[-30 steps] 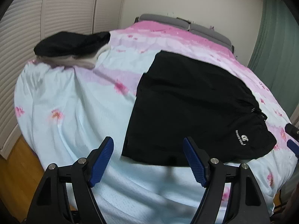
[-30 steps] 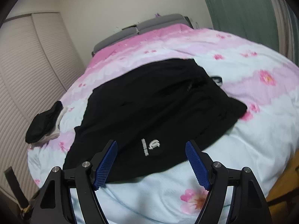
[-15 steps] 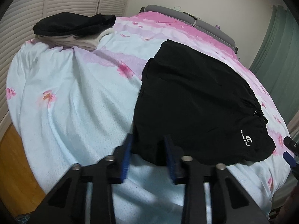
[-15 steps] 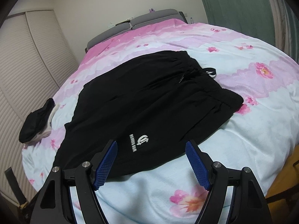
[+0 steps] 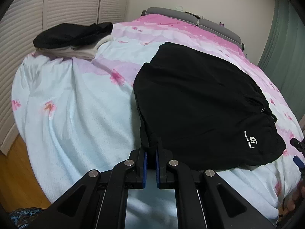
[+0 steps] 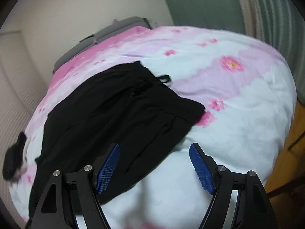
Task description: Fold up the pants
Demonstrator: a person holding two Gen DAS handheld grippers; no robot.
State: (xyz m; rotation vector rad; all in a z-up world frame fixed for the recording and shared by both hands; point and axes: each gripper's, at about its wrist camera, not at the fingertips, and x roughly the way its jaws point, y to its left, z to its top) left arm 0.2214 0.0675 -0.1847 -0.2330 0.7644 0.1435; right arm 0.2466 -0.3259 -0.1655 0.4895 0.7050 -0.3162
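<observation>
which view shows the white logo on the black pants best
The left wrist view: the white logo on the black pants reads sharp and unobstructed near their right edge. In the right wrist view the pants are motion-blurred and the logo cannot be made out.

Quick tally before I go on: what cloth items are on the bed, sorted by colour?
Black: 2, the pants and the folded top garment of the stack in the far corner
White or cream: 1, the folded piece under it
Total: 3
The stack may hold more layers than show.
</observation>
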